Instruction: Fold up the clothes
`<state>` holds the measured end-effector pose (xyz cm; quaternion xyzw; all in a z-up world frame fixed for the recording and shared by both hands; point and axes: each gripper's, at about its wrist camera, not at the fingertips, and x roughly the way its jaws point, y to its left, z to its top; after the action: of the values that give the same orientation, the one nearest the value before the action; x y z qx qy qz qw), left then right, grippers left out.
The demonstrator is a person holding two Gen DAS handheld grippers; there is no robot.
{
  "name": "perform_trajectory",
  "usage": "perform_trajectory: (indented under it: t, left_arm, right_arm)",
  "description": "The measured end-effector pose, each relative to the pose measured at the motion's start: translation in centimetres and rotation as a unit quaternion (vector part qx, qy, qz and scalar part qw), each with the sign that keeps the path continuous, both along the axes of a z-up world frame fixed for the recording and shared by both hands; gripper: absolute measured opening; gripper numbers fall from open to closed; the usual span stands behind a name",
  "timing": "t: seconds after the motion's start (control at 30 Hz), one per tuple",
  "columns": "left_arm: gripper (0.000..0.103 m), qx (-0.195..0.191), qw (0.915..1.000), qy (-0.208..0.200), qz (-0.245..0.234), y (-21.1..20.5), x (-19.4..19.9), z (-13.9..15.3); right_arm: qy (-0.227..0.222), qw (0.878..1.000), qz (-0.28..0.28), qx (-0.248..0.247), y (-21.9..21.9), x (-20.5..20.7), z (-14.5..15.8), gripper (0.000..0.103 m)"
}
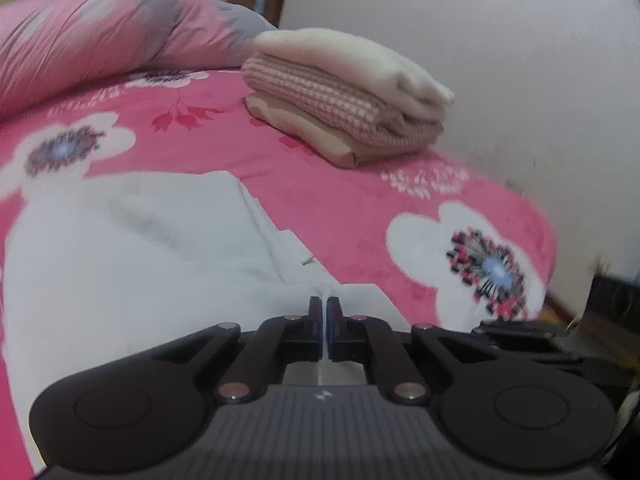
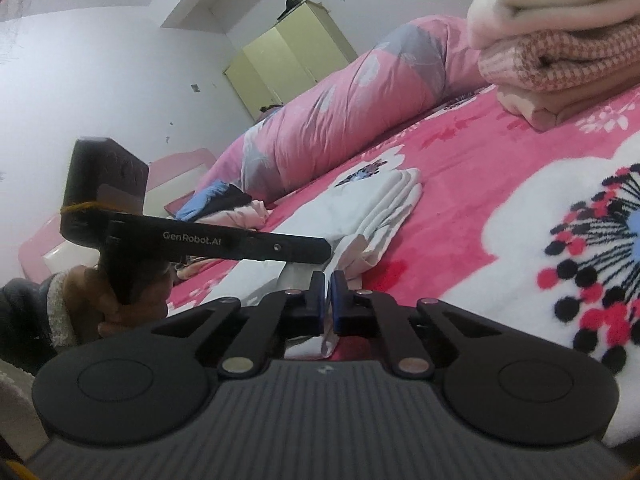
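Fingers of both the left gripper (image 1: pixel 324 307) and right gripper (image 2: pixel 327 282) pinch the white garment (image 1: pixel 132 248) near the bed's (image 1: pixel 340 208) front edge, mid-fold seemingly, calling for an even carry-over.

White garment (image 1: pixel 132 248), seemingly partly folded, lies flat on the pink bedspread.

Left gripper (image 2: pixel 256 246) side arm: "GenRobot.AI" in white letters
Gripper bodies, both wrist views: small white logo mark, not readable as text
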<state>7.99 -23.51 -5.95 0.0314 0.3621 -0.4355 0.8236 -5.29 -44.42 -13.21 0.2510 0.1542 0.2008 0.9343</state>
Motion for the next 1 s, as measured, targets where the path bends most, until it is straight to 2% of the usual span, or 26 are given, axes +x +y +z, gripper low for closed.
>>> perform_trajectory:
  t: [0.1, 0.17, 0.33, 0.7, 0.9, 1.0]
  left_arm:
    - [0.003, -0.050, 0.9982, 0.028, 0.014, 1.3, 0.4, -0.1]
    - [0.003, -0.065, 0.9970, 0.037, 0.020, 1.9, 0.6, -0.3]
    - [0.003, -0.080, 0.9941, 0.063, 0.037, 2.8, 0.9, -1.1]
    - [0.003, -0.122, 0.9880, 0.081, 0.050, 4.1, 1.3, -1.2]
    - [0.003, -0.128, 0.9872, 0.081, 0.049, 4.3, 1.2, -1.1]
    - [0.003, -0.127, 0.9871, 0.084, 0.050, 4.2, 1.4, -1.1]
  right_arm:
    - [-0.012, 1.000, 0.005, -0.001, 0.2, -0.1, 0.3, 0.001]
    - [-0.019, 1.000, 0.009, -0.002, 0.3, -0.1, 0.5, 0.001]
    - [-0.036, 0.999, 0.025, -0.012, 1.0, 0.2, 1.1, 0.001]
    - [-0.034, 0.990, 0.094, -0.100, 2.7, 2.3, 2.1, 0.001]
    - [-0.028, 0.995, 0.085, -0.053, 1.3, 2.0, 2.1, 0.001]
    - [-0.025, 0.996, 0.079, -0.027, 0.5, 1.9, 2.0, 0.005]
